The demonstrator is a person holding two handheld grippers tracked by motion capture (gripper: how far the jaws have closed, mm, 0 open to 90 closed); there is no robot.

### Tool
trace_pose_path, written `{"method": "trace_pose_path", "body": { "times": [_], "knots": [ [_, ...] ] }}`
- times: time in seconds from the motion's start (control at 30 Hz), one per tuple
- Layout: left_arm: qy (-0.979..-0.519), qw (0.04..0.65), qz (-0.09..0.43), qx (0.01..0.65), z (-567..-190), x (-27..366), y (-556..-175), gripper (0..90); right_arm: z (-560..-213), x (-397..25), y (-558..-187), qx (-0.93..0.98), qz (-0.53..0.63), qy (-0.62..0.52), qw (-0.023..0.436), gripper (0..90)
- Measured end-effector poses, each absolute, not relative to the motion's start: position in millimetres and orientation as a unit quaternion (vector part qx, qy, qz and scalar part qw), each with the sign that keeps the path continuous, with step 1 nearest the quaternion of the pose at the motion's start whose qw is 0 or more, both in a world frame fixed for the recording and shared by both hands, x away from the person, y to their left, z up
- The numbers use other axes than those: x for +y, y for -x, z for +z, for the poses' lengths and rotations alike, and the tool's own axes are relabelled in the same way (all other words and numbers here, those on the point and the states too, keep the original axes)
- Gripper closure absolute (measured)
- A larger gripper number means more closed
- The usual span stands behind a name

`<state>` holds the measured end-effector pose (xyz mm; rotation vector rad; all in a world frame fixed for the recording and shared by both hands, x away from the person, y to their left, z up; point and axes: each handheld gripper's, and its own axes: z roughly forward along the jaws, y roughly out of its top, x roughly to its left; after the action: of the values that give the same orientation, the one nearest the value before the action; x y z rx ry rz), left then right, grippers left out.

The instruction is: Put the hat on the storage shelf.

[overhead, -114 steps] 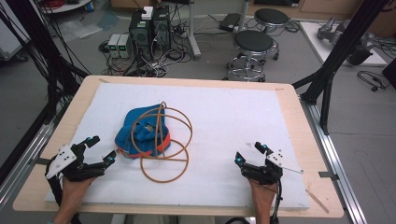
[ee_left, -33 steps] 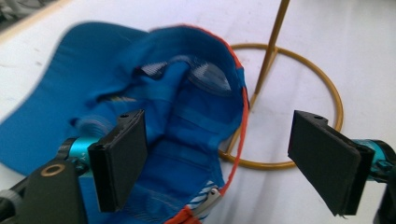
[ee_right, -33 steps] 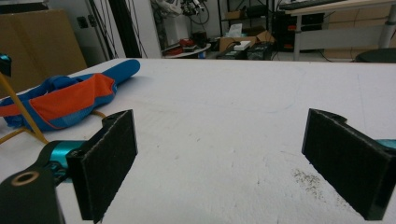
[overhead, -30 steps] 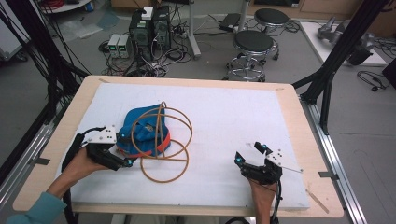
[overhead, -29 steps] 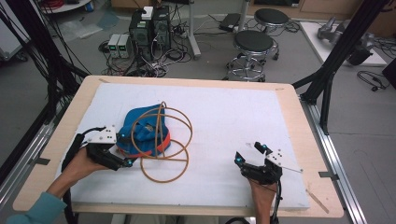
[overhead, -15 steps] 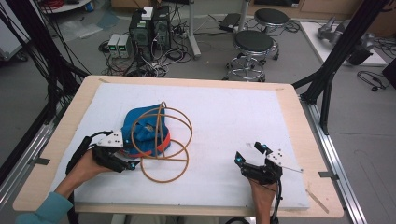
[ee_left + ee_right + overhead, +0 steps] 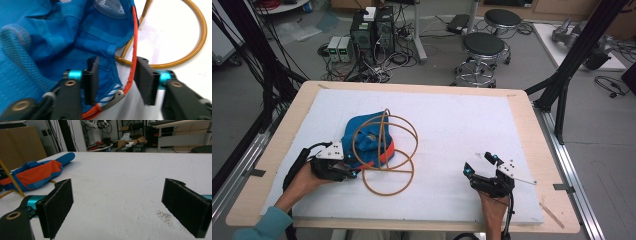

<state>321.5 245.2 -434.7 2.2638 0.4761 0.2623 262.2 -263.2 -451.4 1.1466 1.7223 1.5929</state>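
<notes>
Partly crumpled blue bag (image 7: 62,37), orange edge between open left claw (image 7: 116,80), right claw (image 7: 125,207) open.

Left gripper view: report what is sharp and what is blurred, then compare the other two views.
Left gripper view: blue fabric close up and soft, pads fairly crisp. Right gripper view: pads sharp, background room softer. High view: evenly lit, slightly soft, no glare on the table.

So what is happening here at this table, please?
A person works with two hand-held grippers on a white mat. The left gripper is open around the orange-trimmed edge of a blue fabric bag, which sits inside a tan wire frame. The right gripper rests open on the mat, apart from the bag.
</notes>
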Motion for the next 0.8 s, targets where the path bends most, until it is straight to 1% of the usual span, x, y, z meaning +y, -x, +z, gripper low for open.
{"method": "trace_pose_path", "body": {
  "times": [0.03,0.13,0.23,0.3,0.33,0.4,0.43,0.47,0.63,0.8],
  "knots": [
    [-0.897,0.389,0.100,0.184,-436.0,242.6,-321.5,52.3,-451.3,-262.9,-261.9,0.637,0.589,-0.425,0.260,9.3],
    [-0.902,0.382,0.103,0.172,-436.3,240.3,-321.1,58.3,-451.3,-262.9,-261.9,0.637,0.588,-0.425,0.260,9.3],
    [-0.901,0.385,0.103,0.173,-436.3,240.1,-321.6,59.2,-451.3,-263.0,-262.0,0.637,0.588,-0.425,0.260,9.2],
    [-0.901,0.385,0.103,0.172,-436.4,239.3,-320.9,65.2,-451.3,-263.0,-262.0,0.637,0.588,-0.425,0.261,9.3],
    [-0.901,0.385,0.106,0.169,-436.4,239.0,-320.2,65.2,-451.3,-263.0,-262.0,0.637,0.588,-0.425,0.261,9.3],
    [-0.895,0.392,0.106,0.187,-436.0,239.1,-319.1,70.3,-451.3,-263.0,-261.9,0.637,0.588,-0.425,0.260,9.2],
    [-0.895,0.392,0.106,0.187,-436.0,239.1,-319.1,70.5,-451.3,-263.0,-261.9,0.637,0.588,-0.425,0.260,9.3],
    [-0.893,0.394,0.103,0.192,-436.1,240.0,-318.8,73.1,-451.3,-262.9,-261.9,0.637,0.588,-0.425,0.260,9.2],
    [-0.893,0.394,0.104,0.189,-434.5,242.2,-318.3,81.2,-451.4,-263.2,-262.3,0.637,0.589,-0.424,0.263,9.3],
    [-0.882,0.415,0.102,0.196,-430.2,247.0,-317.2,83.1,-451.4,-263.4,-262.3,0.636,0.588,-0.425,0.261,9.2]
  ]
}}
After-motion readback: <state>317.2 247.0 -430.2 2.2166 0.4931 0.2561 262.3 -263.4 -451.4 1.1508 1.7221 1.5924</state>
